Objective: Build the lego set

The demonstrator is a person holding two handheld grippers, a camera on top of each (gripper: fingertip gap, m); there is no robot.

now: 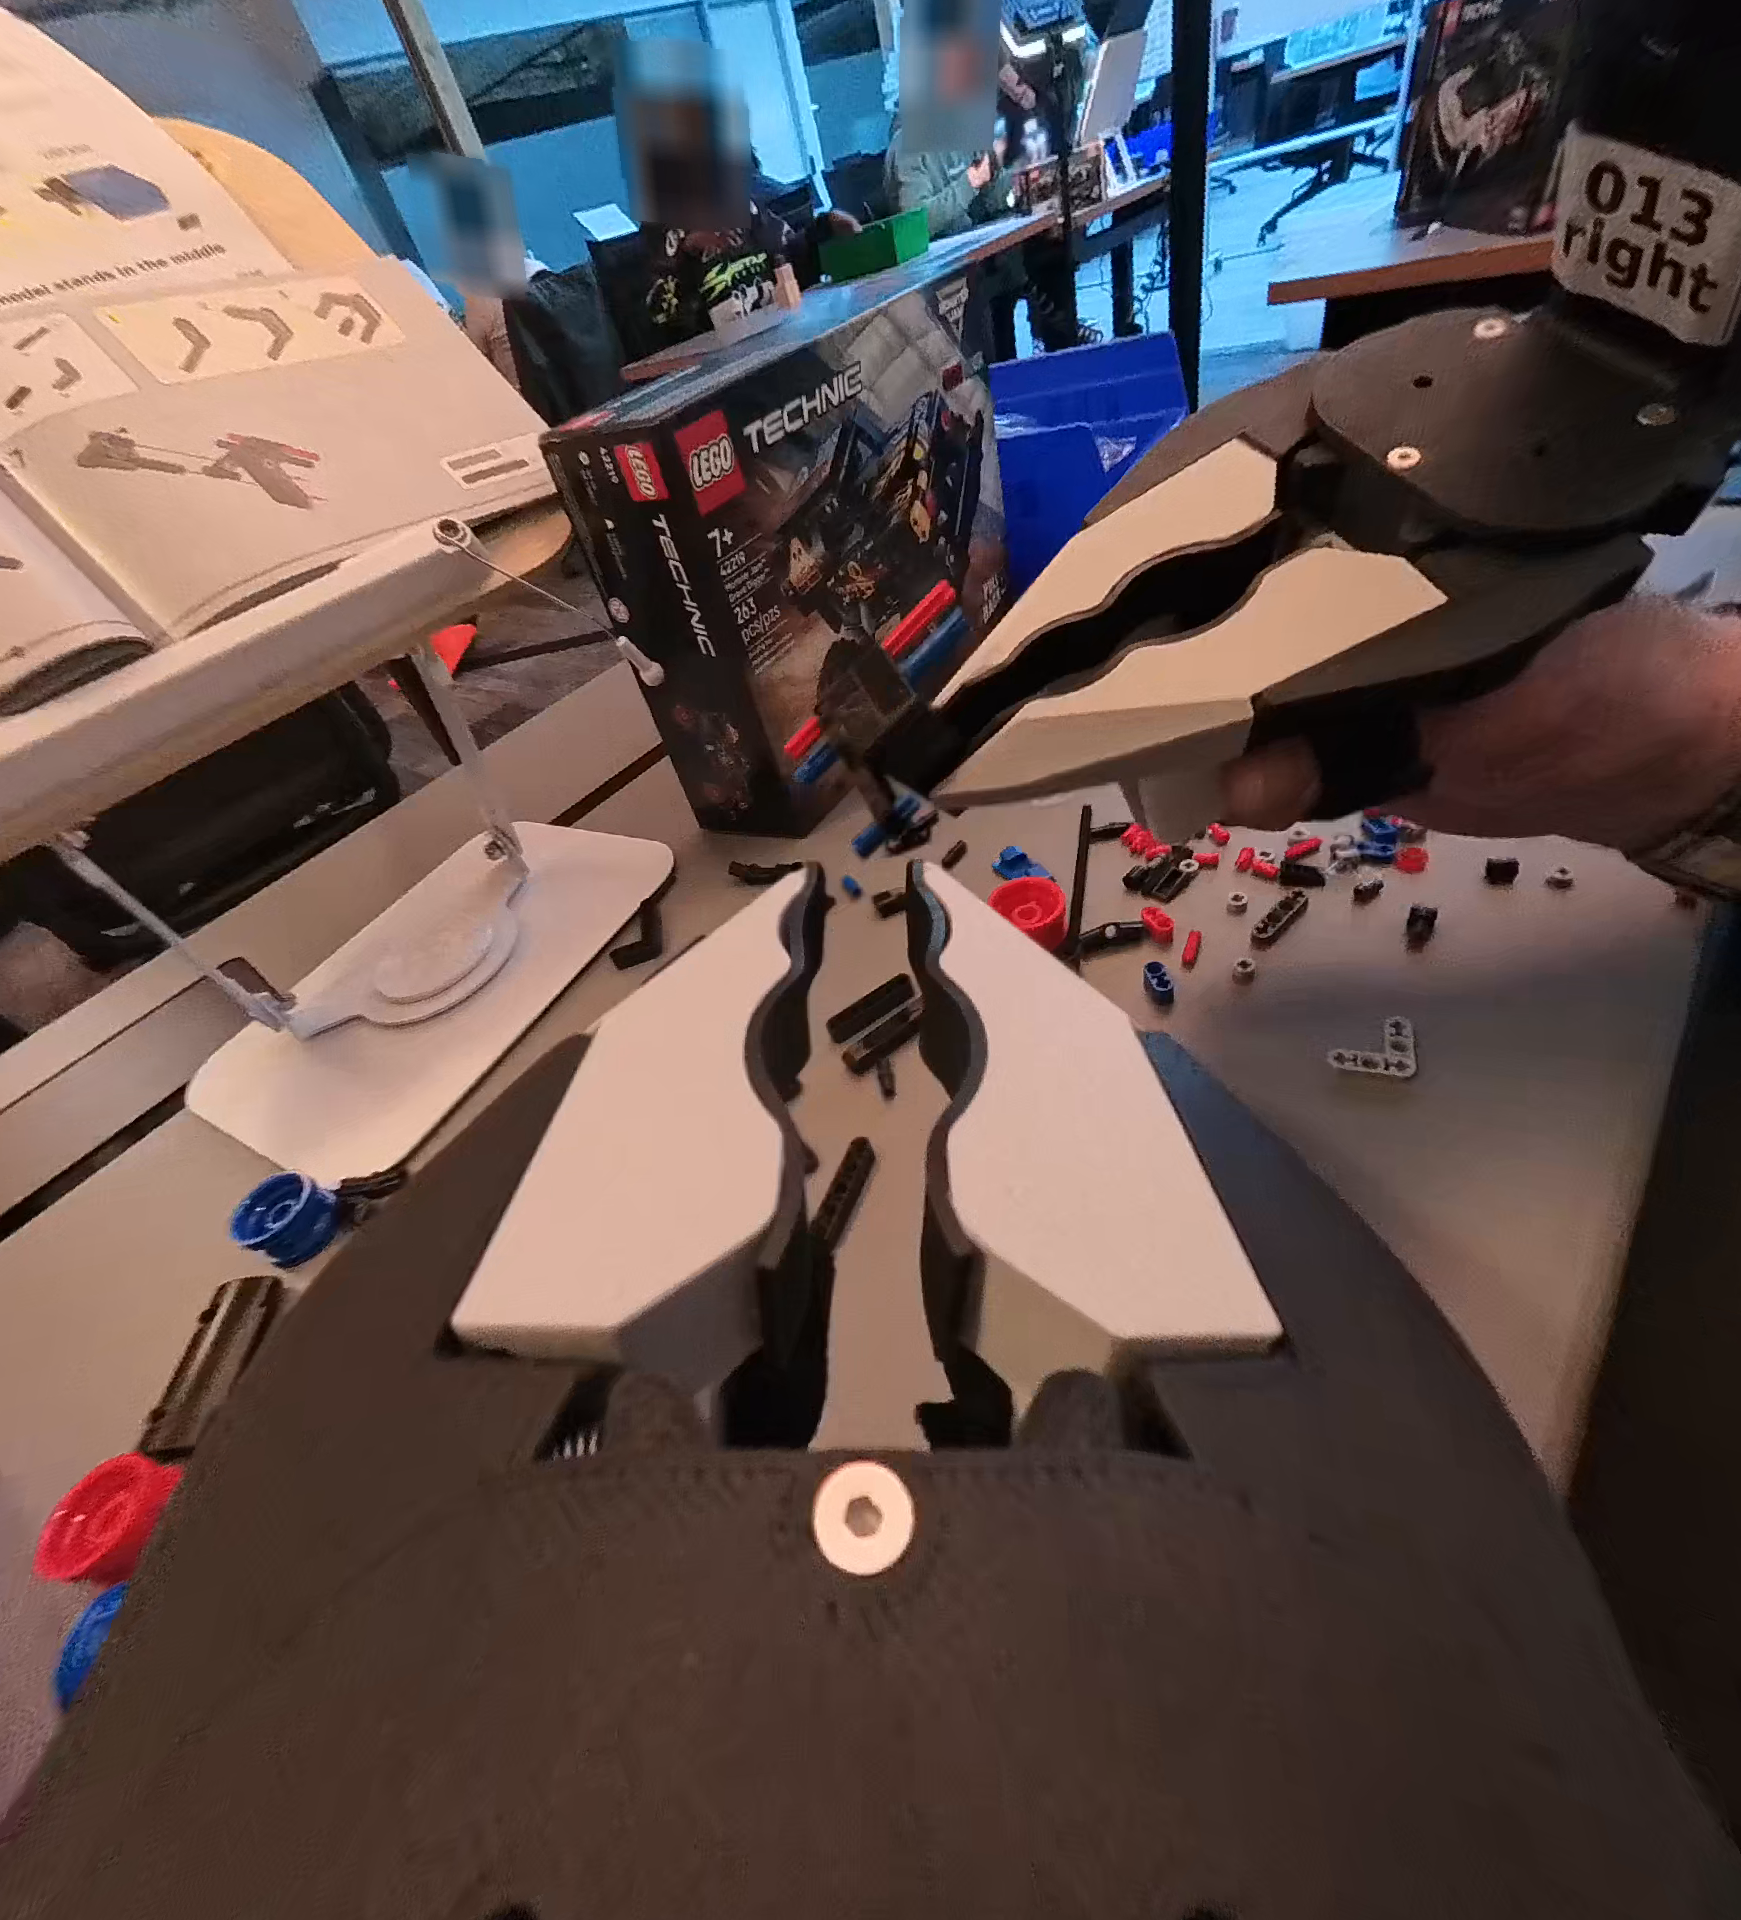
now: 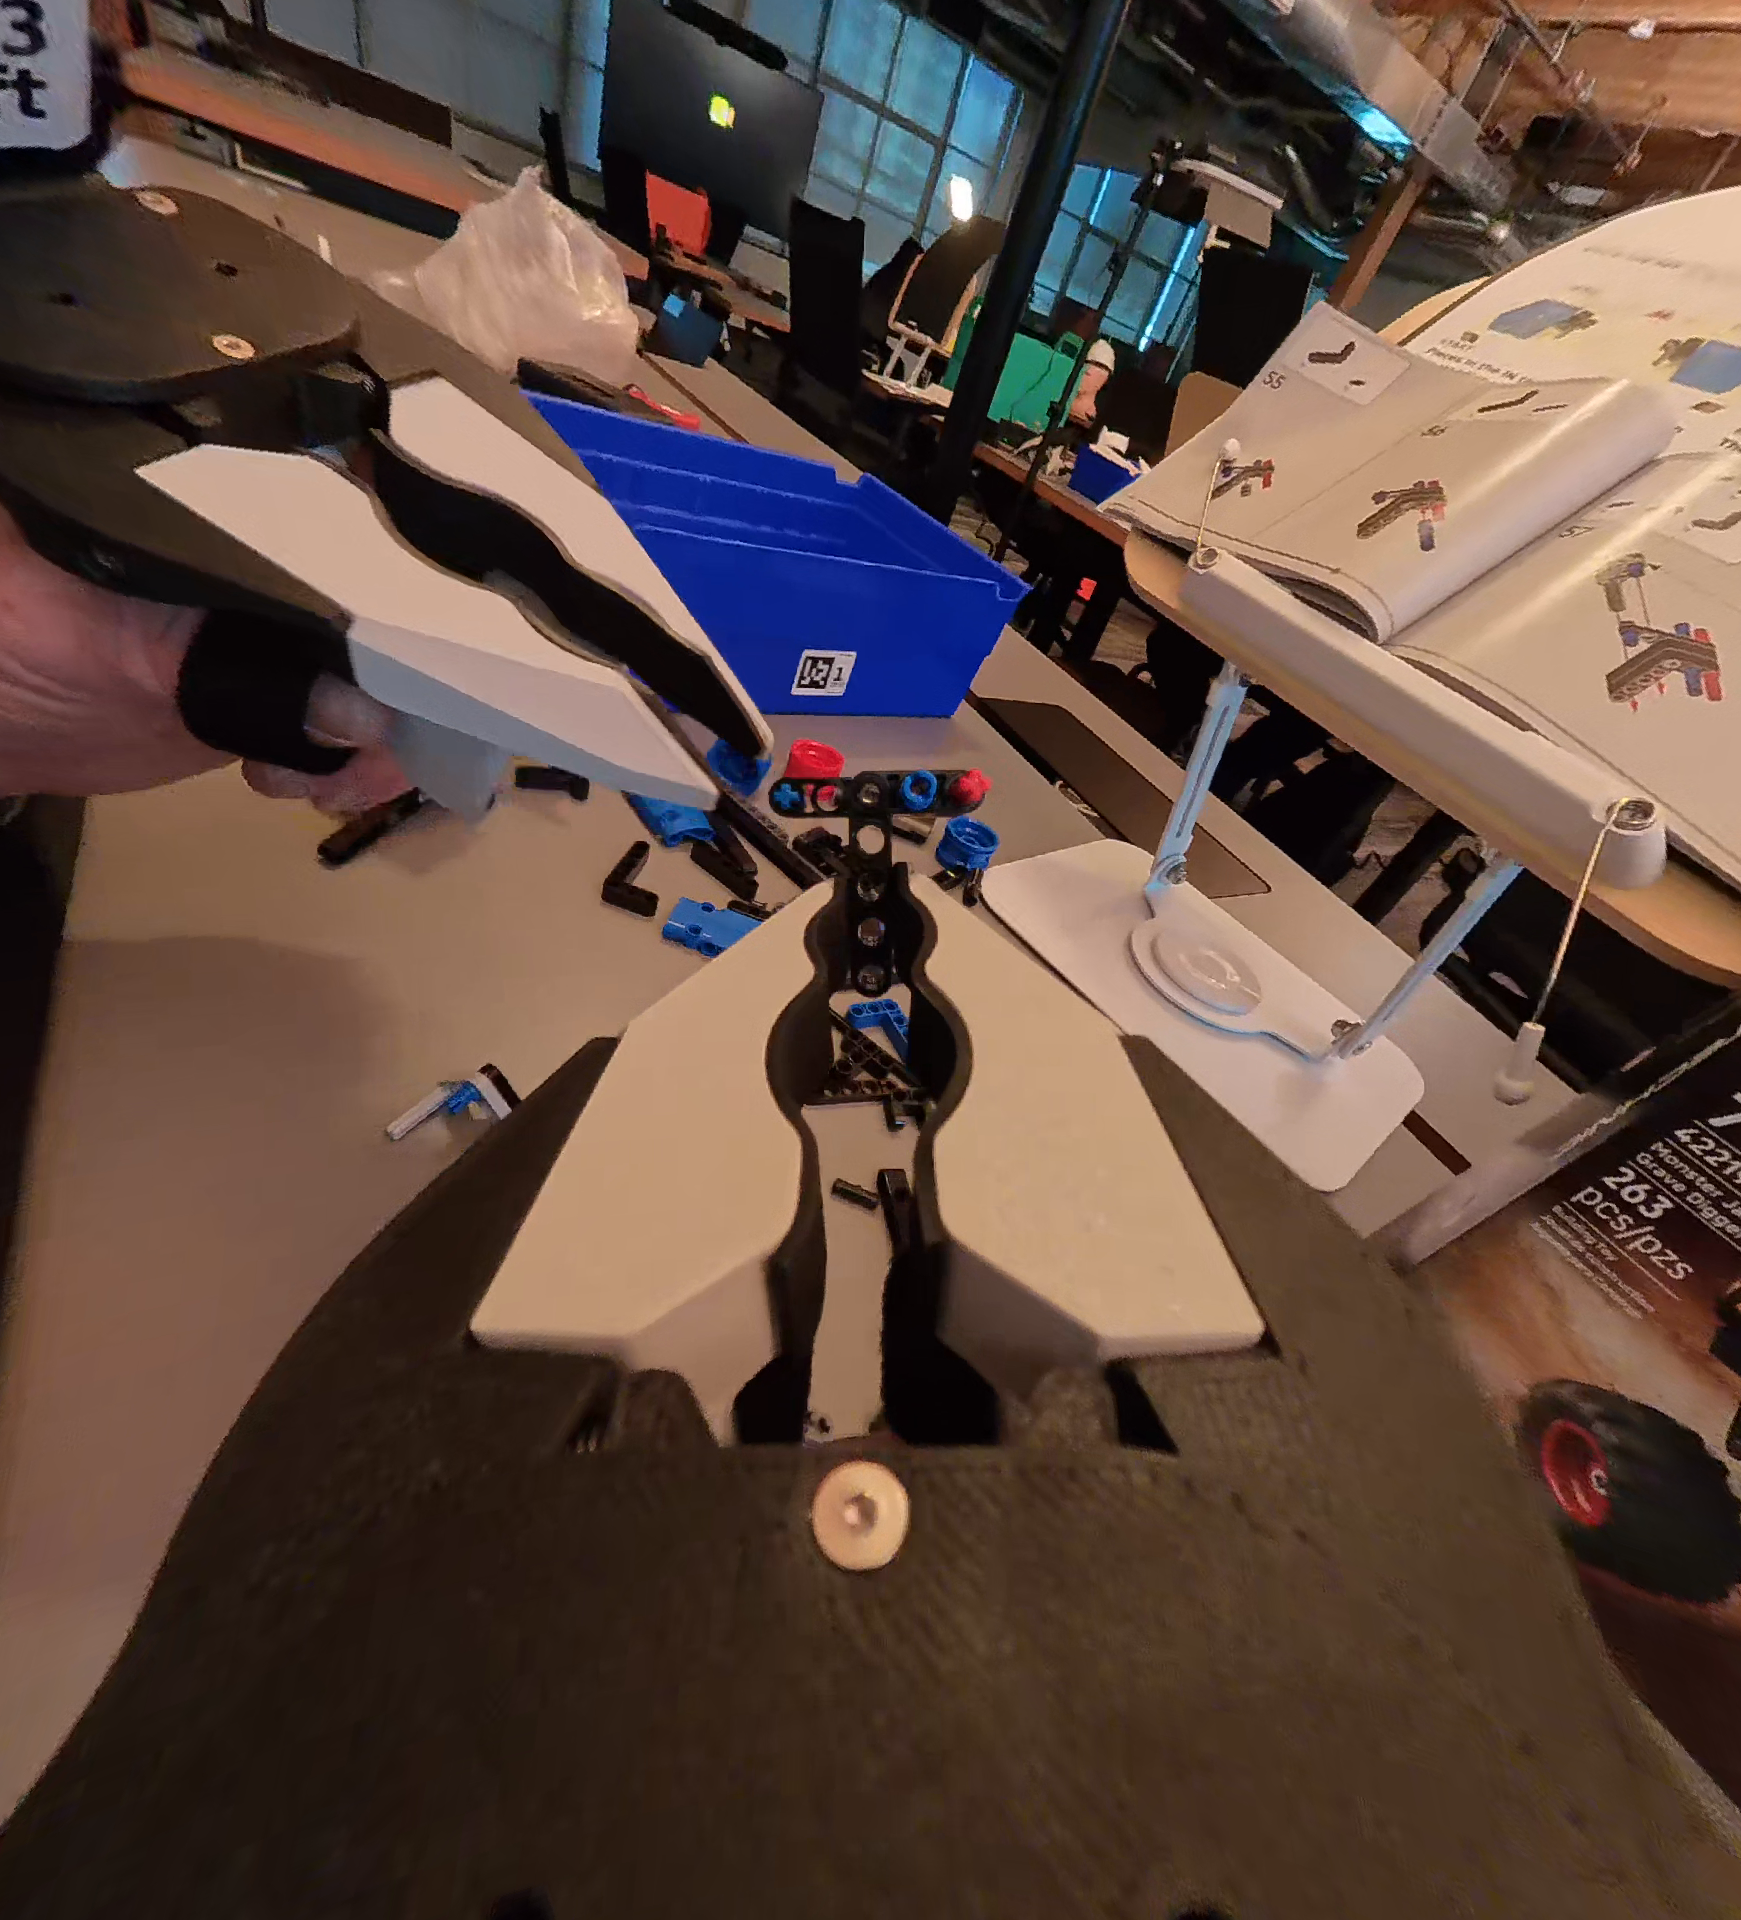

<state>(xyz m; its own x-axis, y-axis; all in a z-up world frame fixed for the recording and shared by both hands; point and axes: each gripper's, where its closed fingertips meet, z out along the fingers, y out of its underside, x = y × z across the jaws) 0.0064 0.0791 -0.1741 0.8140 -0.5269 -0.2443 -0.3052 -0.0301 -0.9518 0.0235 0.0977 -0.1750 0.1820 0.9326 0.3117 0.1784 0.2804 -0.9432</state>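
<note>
My right gripper (image 2: 871,899) is shut on the stem of a black T-shaped beam assembly (image 2: 871,831) and holds it above the table. The crossbar carries blue and red pins. In the left wrist view this gripper (image 1: 933,743) comes in from the upper right with the assembly (image 1: 871,707) at its tips, in front of the box. My left gripper (image 1: 866,883) is open and empty, its tips just below and in front of the assembly. In the right wrist view it (image 2: 736,771) sits to the left of the crossbar. Black beams (image 1: 876,1023) lie on the table under its fingers.
Loose red, blue and black parts (image 1: 1250,883) are scattered on the grey table (image 1: 1365,1195). A red hub (image 1: 1032,914) and blue hub (image 1: 284,1221) lie there. The set's box (image 1: 793,582) stands behind. An open instruction book (image 1: 170,416) rests on a white stand (image 1: 430,997). A blue bin (image 2: 793,561) is behind. Left and right tips are no more than a few centimetres apart. The open instruction book (image 1: 170,416) is about 30 cm from both grippers' fingertips. The right camera catches it too, in the right wrist view (image 2: 1706,589).
</note>
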